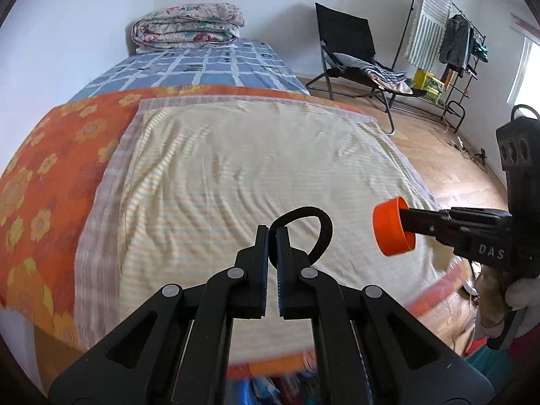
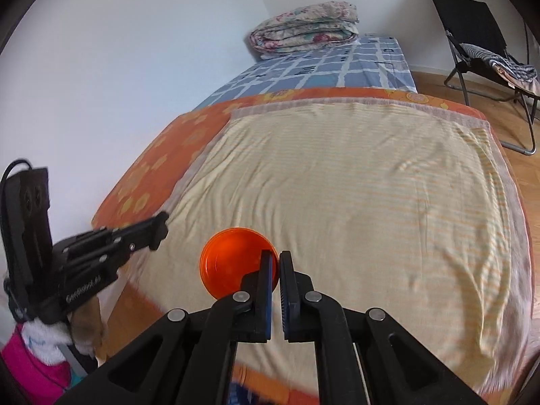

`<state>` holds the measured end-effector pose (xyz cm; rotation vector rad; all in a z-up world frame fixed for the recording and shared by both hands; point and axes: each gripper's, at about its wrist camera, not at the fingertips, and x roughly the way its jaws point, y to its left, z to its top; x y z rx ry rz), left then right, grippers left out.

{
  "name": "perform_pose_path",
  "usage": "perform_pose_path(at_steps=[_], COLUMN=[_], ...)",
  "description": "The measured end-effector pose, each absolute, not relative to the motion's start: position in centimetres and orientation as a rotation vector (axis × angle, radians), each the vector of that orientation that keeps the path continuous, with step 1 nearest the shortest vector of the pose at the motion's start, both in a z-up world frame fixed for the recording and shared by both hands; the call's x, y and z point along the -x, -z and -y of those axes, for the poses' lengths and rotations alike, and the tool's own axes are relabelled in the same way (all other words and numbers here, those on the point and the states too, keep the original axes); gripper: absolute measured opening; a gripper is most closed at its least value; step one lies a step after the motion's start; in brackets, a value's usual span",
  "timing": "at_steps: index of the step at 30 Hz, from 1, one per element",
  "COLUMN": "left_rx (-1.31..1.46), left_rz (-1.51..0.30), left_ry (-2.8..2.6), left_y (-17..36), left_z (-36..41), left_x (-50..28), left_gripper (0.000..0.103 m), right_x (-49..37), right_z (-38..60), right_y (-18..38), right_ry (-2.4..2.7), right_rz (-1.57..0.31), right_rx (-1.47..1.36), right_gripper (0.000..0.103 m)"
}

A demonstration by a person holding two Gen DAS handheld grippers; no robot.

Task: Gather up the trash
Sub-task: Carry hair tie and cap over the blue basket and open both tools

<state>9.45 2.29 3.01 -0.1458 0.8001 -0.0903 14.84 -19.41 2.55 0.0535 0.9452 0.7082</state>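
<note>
1. My left gripper (image 1: 272,233): jaws closed narrow on a black looped band (image 1: 314,226), whose loop stands up beyond the fingertips, held above the bed.
2. My right gripper (image 2: 276,258): jaws pinched on the rim of an orange cap (image 2: 229,266), its hollow side facing the right wrist camera. From the left wrist view the same cap (image 1: 391,231) juts sideways off the fingertips, clear of the cloth.
3. Pale yellow striped sheet (image 1: 253,168): spread over the near half of the bed, wrinkled, directly below both held things.
4. Orange flowered cover (image 1: 50,155): lies under the striped sheet and shows along its left and far edges.
5. Blue checked sheet (image 1: 209,67): covers the far half of the bed, with a folded floral quilt (image 1: 189,27) stacked at the wall end.
6. Black folding chair (image 1: 351,50): stands on the wooden floor right of the bed, with striped cloth draped on its seat.
7. Clothes rack (image 1: 449,40): far right, hung with garments; the yellow thing at its foot is possibly a crate.
</note>
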Motion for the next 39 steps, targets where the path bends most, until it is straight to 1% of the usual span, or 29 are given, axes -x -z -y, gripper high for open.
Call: perform_pose_path(at_steps=[9, 14, 22, 30, 34, 37, 39], left_rx=[0.150, 0.150, 0.110, 0.110, 0.117, 0.115, 0.116], left_rz=[-0.827, -0.871, -0.947, -1.042, -1.069, -1.079, -1.091], left_ry=[0.117, 0.135, 0.142, 0.136, 0.132, 0.127, 0.122], left_y=[-1.6, 0.2, 3.5, 6.5, 7.2, 7.6, 7.8], left_z=[0.1, 1.5, 3.2, 3.3, 3.5, 3.8, 3.8], left_x=[-4.3, -1.9, 1.2, 3.0, 3.2, 3.3, 3.3], left_gripper=[0.002, 0.002, 0.002, 0.002, 0.002, 0.002, 0.002], right_x=[-7.6, -4.2, -0.6, 1.1, 1.6, 1.8, 1.9], right_z=[22.4, 23.0, 23.0, 23.0, 22.8, 22.8, 22.9], right_y=[-1.7, 0.1, 2.0, 4.9, 5.8, 6.3, 6.6], right_ry=[-0.702, -0.700, -0.691, -0.683, -0.684, -0.681, -0.678], right_rz=[-0.948, -0.979, -1.000, -1.074, -1.096, -1.115, -1.124], right_rx=[-0.008, 0.035, 0.110, 0.146, 0.164, 0.170, 0.168], right_gripper=[0.002, 0.002, 0.002, 0.002, 0.006, 0.007, 0.015])
